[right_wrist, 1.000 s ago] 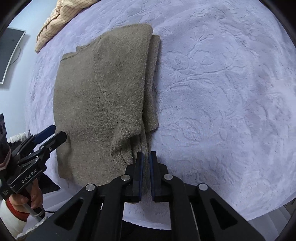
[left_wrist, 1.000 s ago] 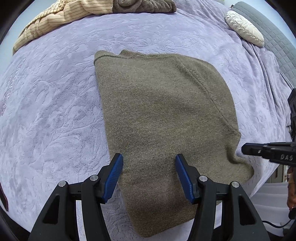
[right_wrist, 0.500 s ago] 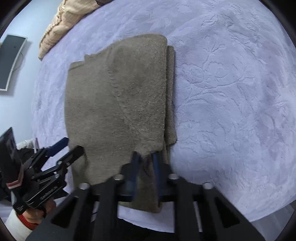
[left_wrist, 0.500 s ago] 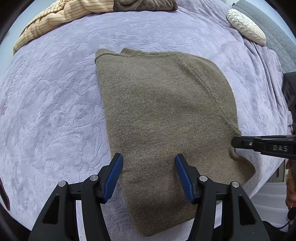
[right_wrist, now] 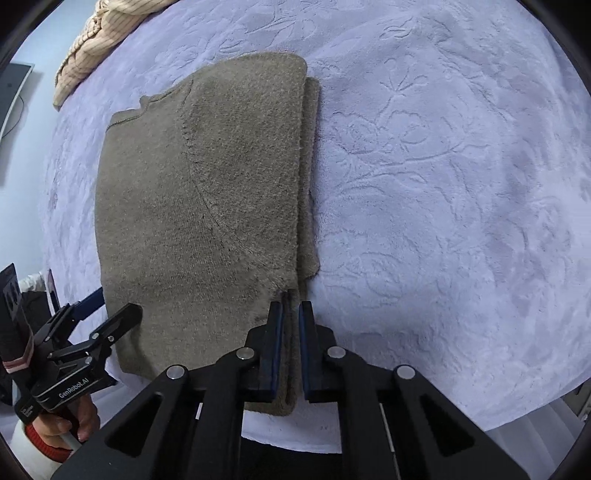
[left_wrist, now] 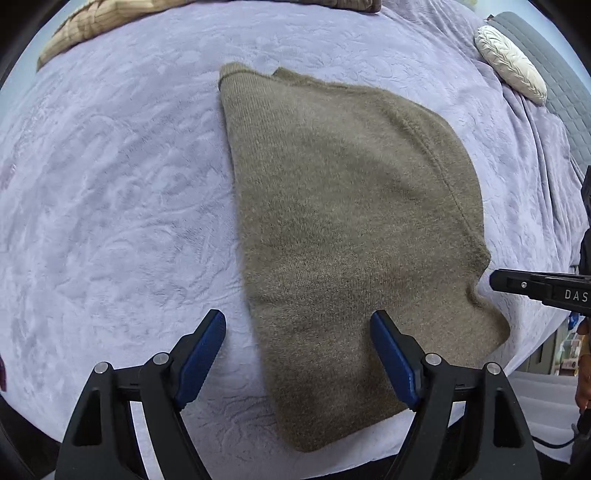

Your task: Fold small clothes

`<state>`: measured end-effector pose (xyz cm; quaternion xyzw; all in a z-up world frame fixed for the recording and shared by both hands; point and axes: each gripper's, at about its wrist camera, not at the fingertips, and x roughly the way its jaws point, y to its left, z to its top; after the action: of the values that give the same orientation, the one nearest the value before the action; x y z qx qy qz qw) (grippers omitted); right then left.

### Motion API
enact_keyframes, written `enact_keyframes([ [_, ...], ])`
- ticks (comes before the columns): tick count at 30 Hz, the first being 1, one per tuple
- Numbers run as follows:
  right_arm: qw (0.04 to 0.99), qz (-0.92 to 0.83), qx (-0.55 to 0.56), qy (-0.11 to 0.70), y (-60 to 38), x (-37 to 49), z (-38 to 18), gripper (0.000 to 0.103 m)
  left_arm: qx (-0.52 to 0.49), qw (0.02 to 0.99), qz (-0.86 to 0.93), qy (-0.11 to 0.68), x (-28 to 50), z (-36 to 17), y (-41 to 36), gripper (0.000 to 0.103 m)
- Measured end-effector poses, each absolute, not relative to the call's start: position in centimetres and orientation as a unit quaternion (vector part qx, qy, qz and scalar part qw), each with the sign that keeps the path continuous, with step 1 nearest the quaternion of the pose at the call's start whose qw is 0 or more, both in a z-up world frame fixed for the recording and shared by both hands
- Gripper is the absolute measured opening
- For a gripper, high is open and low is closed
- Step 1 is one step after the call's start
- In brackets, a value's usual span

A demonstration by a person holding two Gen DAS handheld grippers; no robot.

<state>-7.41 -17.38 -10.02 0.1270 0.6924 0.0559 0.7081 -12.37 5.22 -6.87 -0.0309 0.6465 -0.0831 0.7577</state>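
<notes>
An olive-brown knitted sweater (left_wrist: 351, 221) lies flat on the lilac bed cover (left_wrist: 110, 184), its sides folded in to make a long rectangle. My left gripper (left_wrist: 297, 321) hovers over the sweater's near left edge. Its jaws are opening wide, and the fabric lies under them, untouched by the pads. The right wrist view shows the sweater (right_wrist: 207, 221) from the other side. There my right gripper (right_wrist: 288, 306) sits at the near right corner, almost shut, its jaws just starting to part. The sweater's folded edge shows in the narrow slit.
A striped beige garment (left_wrist: 92, 26) and a brown one (left_wrist: 351, 3) lie at the far edge of the bed. A white textured cushion (left_wrist: 511, 66) rests against grey quilted padding (left_wrist: 561, 92) at the far right. A hand (right_wrist: 66, 424) holds the left gripper (right_wrist: 116, 301). The bed's near edge runs below both grippers.
My left jaws have spread wider apart. My right gripper shifted onto the sweater's near right corner, and its slit widened a little.
</notes>
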Motion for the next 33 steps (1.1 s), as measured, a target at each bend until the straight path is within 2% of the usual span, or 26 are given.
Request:
enact_keyframes([
  [4,0.714,0.050,0.112,0.689,-17.6,-8.1,-8.4,0.012,-0.033,0.766,-0.072,0.638,-11.7,-4.9,5.7,0.081],
  [5,0.716,0.049,0.109,0.688,-17.6,-8.2,-8.0,0.016,-0.040,0.770,-0.070,0.633,-11.5,-4.4,5.9,0.081],
  [6,0.718,0.049,0.107,0.686,-17.3,-8.3,-7.8,0.029,-0.045,0.772,-0.068,0.630,-11.3,-3.9,6.0,0.081],
  [7,0.719,0.050,0.105,0.685,-17.1,-8.3,-7.5,0.041,-0.048,0.774,-0.066,0.628,-11.2,-3.6,6.1,0.091],
  [8,0.720,0.051,0.105,0.684,-17.0,-8.2,-7.2,0.063,-0.049,0.775,-0.063,0.627,-11.0,-3.3,6.1,0.101],
  [9,0.723,0.054,0.107,0.680,-16.6,-8.2,-6.8,0.068,-0.049,0.779,-0.057,0.623,-10.9,-2.9,6.1,0.103],
  [14,0.739,0.062,0.098,0.664,-14.3,-7.6,-5.4,0.069,-0.036,0.780,-0.052,0.622,-11.0,-1.9,5.2,0.103],
  [17,0.749,0.061,0.078,0.655,-13.3,-7.4,-4.5,0.078,-0.025,0.787,-0.039,0.615,-11.4,-1.2,5.2,0.103],
  [23,0.775,0.049,0.077,0.625,-12.7,-7.7,-3.4,0.085,-0.022,0.787,-0.024,0.616,-11.6,-0.4,5.2,0.103],
  [33,0.770,0.035,0.066,0.634,-12.3,-7.9,-2.8,0.085,-0.033,0.777,-0.012,0.629,-11.8,-0.2,5.8,0.103],
])
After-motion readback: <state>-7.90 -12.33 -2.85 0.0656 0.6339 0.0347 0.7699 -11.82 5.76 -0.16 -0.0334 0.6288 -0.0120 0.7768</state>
